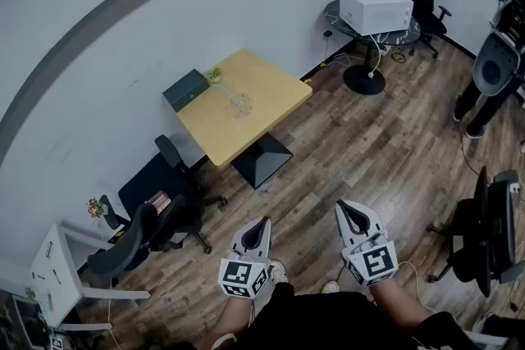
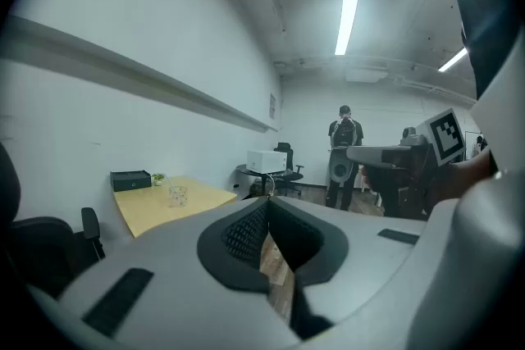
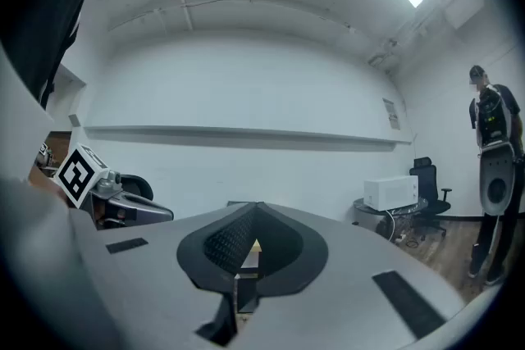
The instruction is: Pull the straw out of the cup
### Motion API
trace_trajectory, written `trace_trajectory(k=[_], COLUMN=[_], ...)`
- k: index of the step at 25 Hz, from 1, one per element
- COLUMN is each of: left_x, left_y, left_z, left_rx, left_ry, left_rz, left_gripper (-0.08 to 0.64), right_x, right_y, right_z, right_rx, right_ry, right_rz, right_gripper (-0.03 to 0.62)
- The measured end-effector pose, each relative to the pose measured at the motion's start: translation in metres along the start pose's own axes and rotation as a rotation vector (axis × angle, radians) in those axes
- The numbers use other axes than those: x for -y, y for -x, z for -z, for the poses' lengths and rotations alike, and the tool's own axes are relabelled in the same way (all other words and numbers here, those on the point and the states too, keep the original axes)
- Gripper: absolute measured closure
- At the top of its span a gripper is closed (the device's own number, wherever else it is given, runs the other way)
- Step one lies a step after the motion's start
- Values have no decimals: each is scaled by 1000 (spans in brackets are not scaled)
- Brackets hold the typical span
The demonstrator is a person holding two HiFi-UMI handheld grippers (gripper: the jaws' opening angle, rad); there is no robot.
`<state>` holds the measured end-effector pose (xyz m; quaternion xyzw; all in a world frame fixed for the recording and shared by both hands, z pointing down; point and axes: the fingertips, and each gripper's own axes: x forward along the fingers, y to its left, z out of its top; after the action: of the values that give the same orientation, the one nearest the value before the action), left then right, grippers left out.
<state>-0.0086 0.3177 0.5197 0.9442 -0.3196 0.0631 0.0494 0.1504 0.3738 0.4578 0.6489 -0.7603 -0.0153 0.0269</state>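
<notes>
A clear glass cup (image 1: 241,105) with a thin straw (image 1: 229,93) leaning out of it stands on the yellow square table (image 1: 271,86), far ahead of both grippers. In the left gripper view the cup (image 2: 177,195) is small, at the table's middle. My left gripper (image 1: 264,220) (image 2: 267,202) is held low over the wooden floor, jaws together and nothing between them. My right gripper (image 1: 343,206) (image 3: 257,206) hangs beside it, shut and empty. Neither is close to the table.
A dark green box (image 1: 184,89) and a small plant (image 1: 214,75) sit at the table's far edge. Black office chairs (image 1: 152,217) stand to the left, another chair (image 1: 492,234) to the right. A round table holds a white appliance (image 1: 376,8). A person (image 2: 344,145) stands at the back.
</notes>
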Motion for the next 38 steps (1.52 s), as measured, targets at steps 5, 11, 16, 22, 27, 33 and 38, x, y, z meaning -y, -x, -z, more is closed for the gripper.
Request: trace_trajectory(k=[5, 11, 16, 22, 27, 33, 38], left_x=[-5, -16, -35, -64, -92, -127, -153], left_y=[7, 12, 14, 20, 18, 20, 18], left_z=[-9, -17, -24, -31, -43, -46, -46], left_rx=[16, 57, 67, 83, 109, 120, 112], left_ry=[5, 18, 13, 6, -17, -24, -17], left_rz=[21, 40, 43, 55, 84, 113, 114], left_gripper=[541, 541, 541, 541, 541, 541, 541], right_x=[-15, -34, -50, -66, -79, -98, -116], right_y=[-5, -22, -42, -72, -101, -130, -157], right_z=[-8, -19, -24, -29, -32, -44, -49], right_rx=[4, 24, 28, 57, 79, 70, 75], right_ry=[13, 35, 52, 80, 60, 108, 107], right_rz=[3, -13, -35, 1, 23, 71, 44], right_gripper=[574, 574, 574, 536, 436, 240, 29])
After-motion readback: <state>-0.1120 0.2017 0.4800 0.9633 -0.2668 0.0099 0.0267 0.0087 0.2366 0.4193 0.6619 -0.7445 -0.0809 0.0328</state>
